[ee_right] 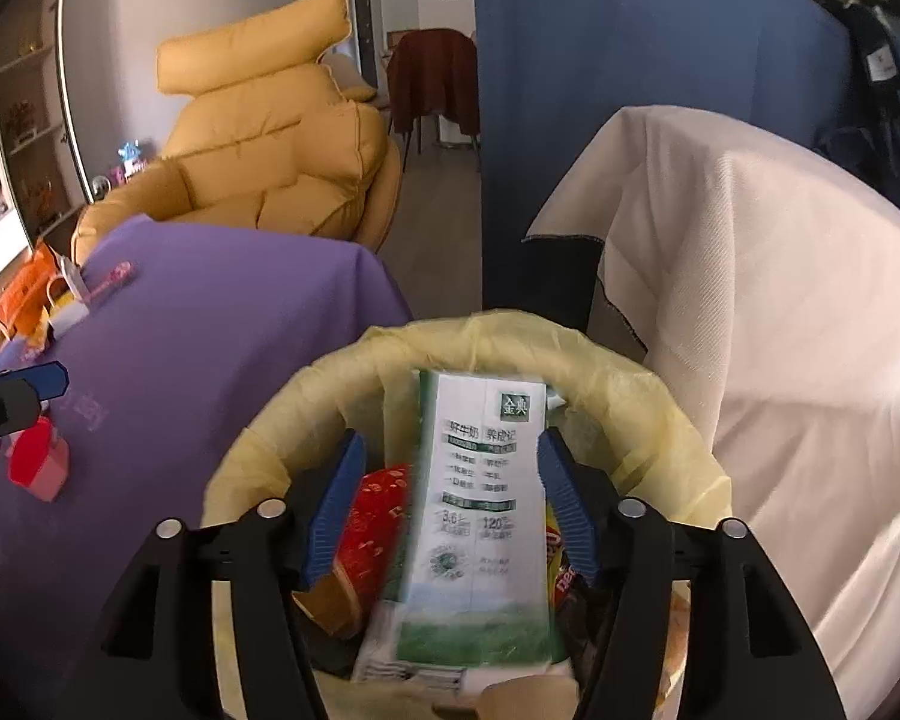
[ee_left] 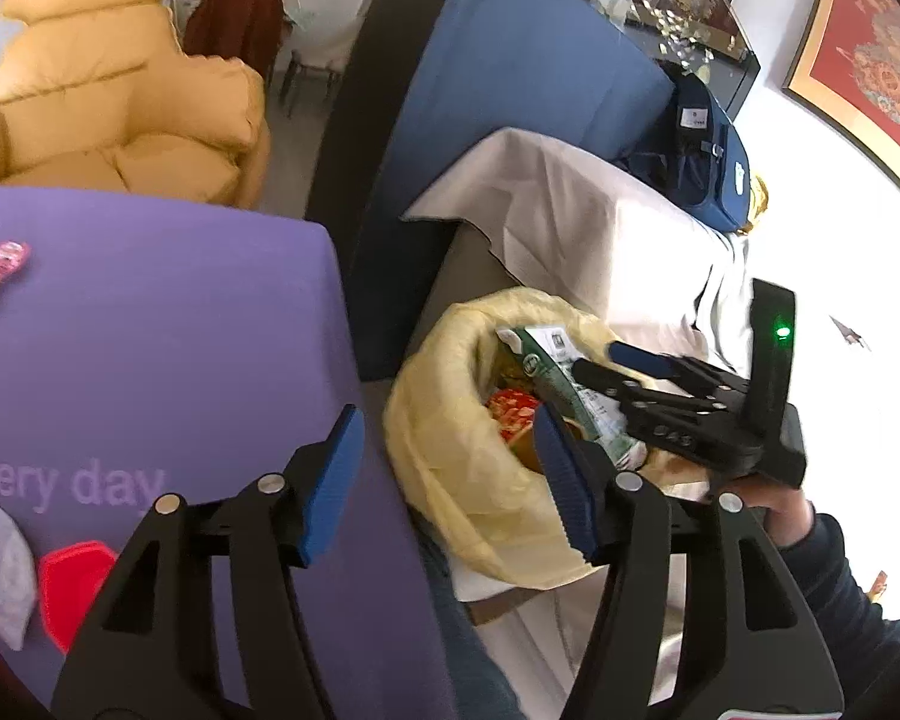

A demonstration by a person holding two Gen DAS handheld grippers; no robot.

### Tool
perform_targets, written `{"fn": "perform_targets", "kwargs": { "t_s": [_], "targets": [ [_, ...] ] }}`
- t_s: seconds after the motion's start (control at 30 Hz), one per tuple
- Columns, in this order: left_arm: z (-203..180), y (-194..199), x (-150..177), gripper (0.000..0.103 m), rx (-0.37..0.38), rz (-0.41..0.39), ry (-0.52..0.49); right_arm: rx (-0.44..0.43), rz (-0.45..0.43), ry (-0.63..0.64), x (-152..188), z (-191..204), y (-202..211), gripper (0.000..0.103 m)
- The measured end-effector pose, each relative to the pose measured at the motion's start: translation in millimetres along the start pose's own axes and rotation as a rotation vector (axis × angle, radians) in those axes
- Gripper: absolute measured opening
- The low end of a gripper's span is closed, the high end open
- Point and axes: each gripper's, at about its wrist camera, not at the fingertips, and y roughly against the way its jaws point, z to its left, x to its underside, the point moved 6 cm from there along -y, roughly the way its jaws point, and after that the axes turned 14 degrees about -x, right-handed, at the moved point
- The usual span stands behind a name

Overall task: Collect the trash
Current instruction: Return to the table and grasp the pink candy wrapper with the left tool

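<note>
Now your right tongs are spreading, releasing the milk carton into the yellow-lined bin; your left tongs, released and empty, are hovering near the red box waiting on the purple tabletop.

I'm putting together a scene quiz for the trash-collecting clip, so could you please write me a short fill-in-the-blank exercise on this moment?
1. The bin is lined with a ____ plastic bag.
2. The milk carton sits between the fingers of the ____ claw.
3. The table beside the bin is covered in a ____ cloth.
4. The left claw holds ____.

Missing words: yellow; right; purple; nothing
</note>
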Motion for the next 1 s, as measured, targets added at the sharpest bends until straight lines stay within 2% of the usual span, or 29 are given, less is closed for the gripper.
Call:
{"fn": "perform_targets", "kwargs": {
  "t_s": [0.1, 0.2, 0.4, 0.47, 0.67, 0.8, 0.9, 1.0],
  "targets": [
    [17.7, 12.3, 1.0, 0.057, -0.060, -0.039, -0.005, 0.026, -0.047, 0.014, -9.4, 6.8, 15.2, 0.059],
    [44.9, 26.1, 5.0, 0.057, -0.128, -0.065, 0.013, 0.002, -0.052, 0.020, -16.8, 18.2, 24.0, 0.059],
    [123.2, 66.1, 23.6, 0.057, -0.314, -0.102, 0.115, -0.201, -0.067, 0.071, -20.6, 77.9, 30.2, 0.059],
    [152.8, 81.4, 34.1, 0.057, -0.392, -0.107, 0.150, -0.234, -0.067, 0.102, -20.4, 100.8, 25.2, 0.059],
    [239.6, 117.0, 78.7, 0.057, -0.546, -0.055, 0.292, -0.362, -0.055, 0.157, -16.2, 168.8, -5.5, 0.059],
    [273.2, 122.1, 106.7, 0.057, -0.560, 0.006, 0.363, -0.408, -0.017, 0.177, -11.1, 207.6, -33.0, 0.059],
    [280.3, 118.8, 120.9, 0.057, -0.534, 0.041, 0.393, -0.436, 0.028, 0.178, -4.5, 230.1, -49.3, 0.059],
    [291.1, 114.9, 126.9, 0.056, -0.548, 0.060, 0.420, -0.449, 0.050, 0.168, -1.8, 243.5, -58.2, 0.059]
  ]
}}
